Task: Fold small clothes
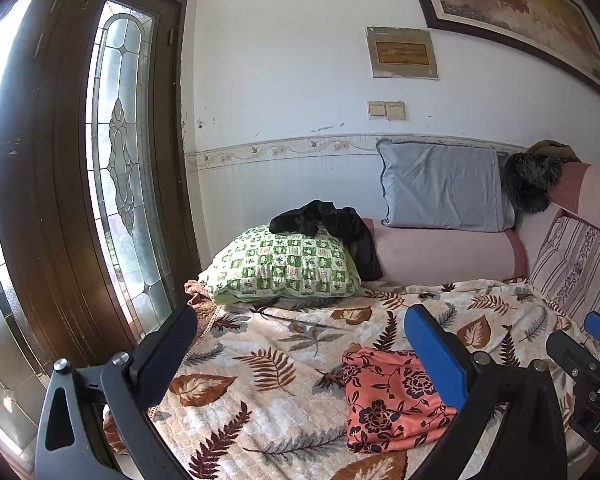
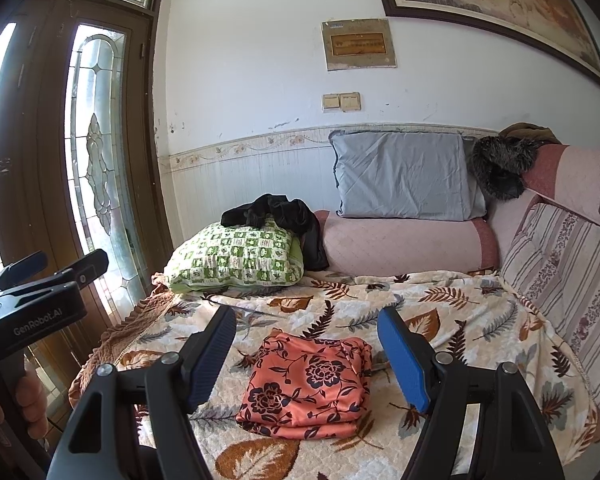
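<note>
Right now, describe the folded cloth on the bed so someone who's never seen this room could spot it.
Find the leaf-patterned bedspread. Near its front edge lies the folded cloth, a flat orange rectangle printed with dark flowers. The green checked pillow and the black garment lie farther back.

An orange satin garment with dark floral print (image 2: 308,384) (image 1: 392,400) lies folded into a flat, layered rectangle — its stacked edges showing along the near side — resting on a leaf-patterned quilted blanket (image 2: 460,312) (image 1: 268,360).
</note>
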A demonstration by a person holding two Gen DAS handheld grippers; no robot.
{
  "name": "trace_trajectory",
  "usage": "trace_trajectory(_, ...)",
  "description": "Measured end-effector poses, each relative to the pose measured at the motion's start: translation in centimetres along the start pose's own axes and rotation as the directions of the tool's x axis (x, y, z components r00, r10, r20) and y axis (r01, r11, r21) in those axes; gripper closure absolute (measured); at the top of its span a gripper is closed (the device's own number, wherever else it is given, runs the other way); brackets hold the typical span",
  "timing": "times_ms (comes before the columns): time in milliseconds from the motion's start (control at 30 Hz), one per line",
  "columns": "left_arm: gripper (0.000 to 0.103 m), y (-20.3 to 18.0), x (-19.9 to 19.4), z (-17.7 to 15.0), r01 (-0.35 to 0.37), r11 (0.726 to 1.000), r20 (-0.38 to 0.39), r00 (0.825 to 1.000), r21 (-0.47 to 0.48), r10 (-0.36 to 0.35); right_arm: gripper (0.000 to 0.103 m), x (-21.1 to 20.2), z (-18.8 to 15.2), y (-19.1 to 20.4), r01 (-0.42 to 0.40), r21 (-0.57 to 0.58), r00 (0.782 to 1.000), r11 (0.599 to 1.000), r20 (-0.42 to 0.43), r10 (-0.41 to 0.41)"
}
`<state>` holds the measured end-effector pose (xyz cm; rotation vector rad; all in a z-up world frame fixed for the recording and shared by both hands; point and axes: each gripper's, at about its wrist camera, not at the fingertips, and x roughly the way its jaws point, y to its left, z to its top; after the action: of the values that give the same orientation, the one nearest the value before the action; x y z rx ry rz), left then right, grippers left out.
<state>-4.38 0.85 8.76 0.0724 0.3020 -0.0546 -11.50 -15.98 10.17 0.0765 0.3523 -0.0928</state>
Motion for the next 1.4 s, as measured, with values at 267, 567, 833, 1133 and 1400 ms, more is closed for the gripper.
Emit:
trace_trajectory(267, 0.0, 0.3, 0.3, -0.1, -0.003, 1.0, 0.005, 1.0, -0.013, 0.003, 0.027, 0.6, 0.2, 0.2, -0.009, -0.006, 1.0, 1.0, 0.002, 0.009)
trace_trajectory(567, 0.0, 0.8, 0.1, -0.1, -0.003, 1.0, 0.011, 1.0, -0.023, 0.003, 0.027, 0.3, 0.2, 0.6, -0.01, -0.019, 1.0, 1.0, 0.002, 0.01)
trace_trajectory(833, 0.0, 0.8, 0.5, -0.1, -0.01, 1.0, 0.001, 1.0, -0.022, 0.01, 0.027, 1.1, 0.1, 0.8, -0.014, -0.03, 1.0, 0.999, -0.006, 0.014)
trace_trajectory(1133, 0.0, -0.3, 2.3, 0.0, -0.009, 1.0, -0.028, 1.0, -0.003, 0.009, 0.027, 3.3, 0.1, 0.3, -0.021, -0.012, 0.999, 1.0, -0.033, 0.021)
trace_trajectory(1400, 0.0, -0.4, 1.2, 0.0, 0.008, 1.0, -0.016, 1.0, 0.004, -0.008, 0.027, 2.5, 0.1, 0.3, -0.014, -0.009, 1.0, 1.0, -0.022, 0.014)
